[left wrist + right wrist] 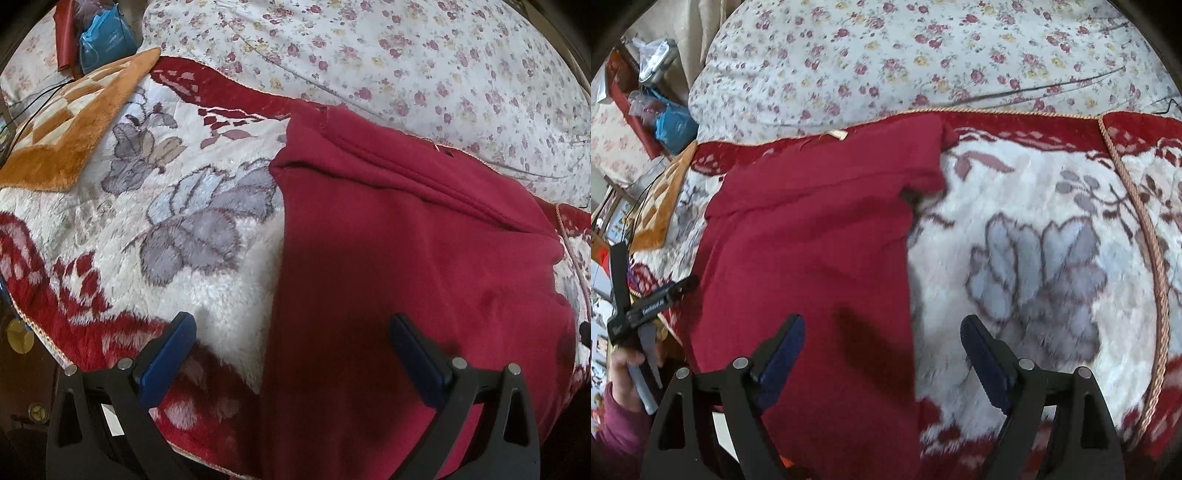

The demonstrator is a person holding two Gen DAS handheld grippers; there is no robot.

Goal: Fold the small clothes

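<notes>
Lying under everything is a big fluffy blanket [207,258] in red and white, with grey flowers on it, and behind it sits a puffy quilt [406,55] with tiny roses. On the blanket lies the red garment [388,258], spread long and flat. Its sides look tucked in already, so it makes a tall, narrow strip with straight edges. The top part, far from the cameras, has a seam running across it, and a little pale tag [837,135] peeks out at the very top edge. I think the fold is about half done. The strip still needs folding over, bottom end to top end, to make a small neat packet.

An orange checked mat [70,133] sits off to the left, near a blue bag [105,37].

The left gripper [293,360] is above the strip's left edge, its blue fingers wide apart and holding nothing. The right gripper [882,363] is above the strip's right edge, also spread wide and empty. Neither one pinches the cloth yet.
</notes>
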